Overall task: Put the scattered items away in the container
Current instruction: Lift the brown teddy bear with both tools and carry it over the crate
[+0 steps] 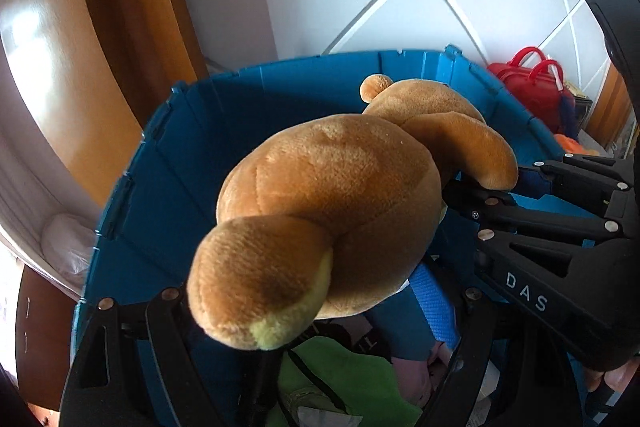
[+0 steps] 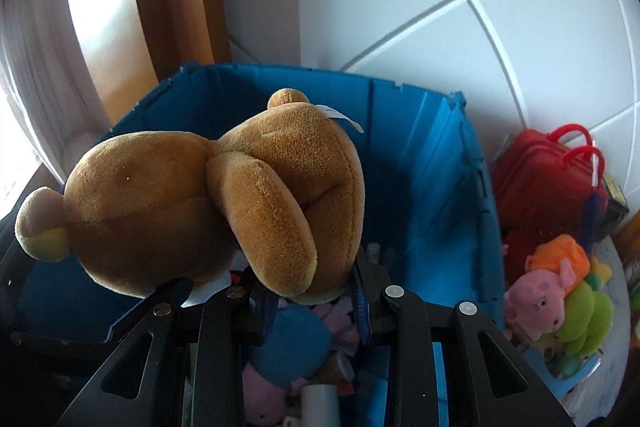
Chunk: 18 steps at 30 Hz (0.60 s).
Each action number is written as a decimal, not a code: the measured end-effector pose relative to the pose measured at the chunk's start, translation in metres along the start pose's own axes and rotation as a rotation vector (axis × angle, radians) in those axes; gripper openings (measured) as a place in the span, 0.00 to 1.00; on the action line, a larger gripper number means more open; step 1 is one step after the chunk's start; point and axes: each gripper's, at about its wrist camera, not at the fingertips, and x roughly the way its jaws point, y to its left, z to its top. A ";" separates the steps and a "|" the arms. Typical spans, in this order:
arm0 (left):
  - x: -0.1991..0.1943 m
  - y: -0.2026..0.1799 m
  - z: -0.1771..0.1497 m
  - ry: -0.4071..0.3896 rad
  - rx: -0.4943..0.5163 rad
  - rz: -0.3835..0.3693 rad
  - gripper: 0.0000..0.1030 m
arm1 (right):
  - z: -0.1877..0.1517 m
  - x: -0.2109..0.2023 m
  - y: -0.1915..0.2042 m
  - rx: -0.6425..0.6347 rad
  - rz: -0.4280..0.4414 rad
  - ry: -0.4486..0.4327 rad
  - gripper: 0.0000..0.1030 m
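Note:
A brown plush bear (image 1: 340,187) hangs over the open blue bin (image 1: 168,187), held from two sides. My left gripper (image 1: 344,311) is shut on the bear's underside near its head, and one ear fills the near view. My right gripper (image 2: 316,291) is shut on the bear's (image 2: 240,195) lower body by a leg, its blue pads pressed into the plush. The right gripper also shows in the left wrist view (image 1: 472,195). The bin (image 2: 432,187) holds several soft toys, among them a blue-and-pink plush (image 2: 288,343) and a green one (image 1: 344,379).
A red toy case (image 2: 544,179) and a pile of plush toys, including a pink pig (image 2: 536,303), lie right of the bin. A wooden door frame (image 2: 176,7) and white panelled wall stand behind it. A white bag (image 1: 68,251) lies at left.

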 end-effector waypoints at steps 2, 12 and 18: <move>0.024 0.003 -0.002 0.062 -0.025 -0.027 0.82 | 0.001 0.025 -0.001 0.020 0.001 0.055 0.29; 0.104 -0.005 -0.060 0.355 -0.086 -0.072 0.83 | -0.036 0.122 0.009 -0.010 -0.024 0.365 0.29; 0.108 -0.020 -0.074 0.371 -0.014 -0.032 0.89 | -0.051 0.138 0.012 -0.033 -0.048 0.439 0.30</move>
